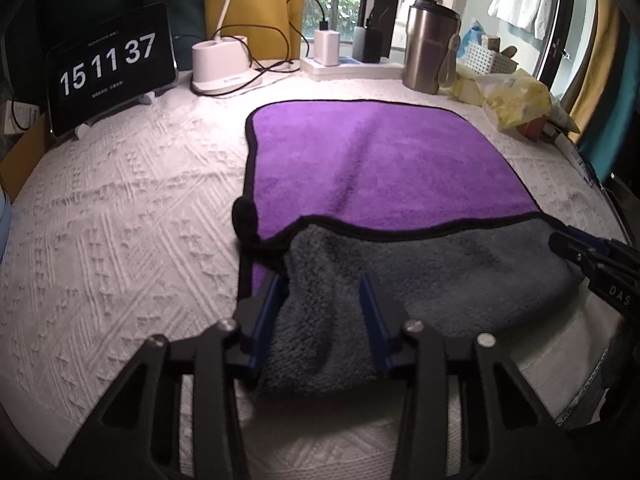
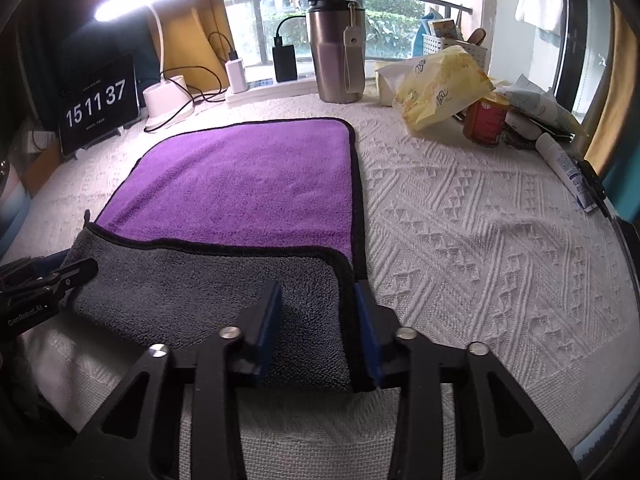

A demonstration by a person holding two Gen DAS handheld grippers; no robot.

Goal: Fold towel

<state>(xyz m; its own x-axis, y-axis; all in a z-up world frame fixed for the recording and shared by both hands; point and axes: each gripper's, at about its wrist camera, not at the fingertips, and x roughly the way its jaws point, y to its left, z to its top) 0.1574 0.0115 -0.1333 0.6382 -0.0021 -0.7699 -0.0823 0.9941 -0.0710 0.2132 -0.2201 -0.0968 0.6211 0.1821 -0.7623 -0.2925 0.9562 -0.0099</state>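
A plush microfibre towel, purple on one face and grey on the other, bound in black piping (image 1: 360, 168), lies across the centre of the frame on my white tablecloth woven with raised diamond patterns (image 1: 120, 208). Its near edge is turned over so the shaggy grey underside shows as a band across the lower middle of both views.

My left gripper (image 1: 322, 316), black linkage arms with blue finger pads, straddles the near left corner of that grey flap; thick pile bunches between the pads, and I read the jaws as clenched on the cloth. My right gripper (image 2: 318, 328) likewise has the near right corner, piping included, pinched between its blue pads, gripping the fabric. Each gripper's dark tip intrudes at the edge of the other's view, partly cut off by the frame.

At upper left a black tablet on a stand reads 15 11 37 (image 1: 108, 64); smaller text beneath the digits is too fine to make out. Beside it stands a white lamp base with trailing black cables (image 1: 220, 64). A tall brushed-steel tumbler with a looped strap (image 2: 336, 52) rises at top centre, and a crinkled yellow plastic bag (image 2: 436, 84) slumps at upper right, half hiding a red-labelled tin (image 2: 486, 120). A white tube (image 2: 564, 168) lies at the right edge.
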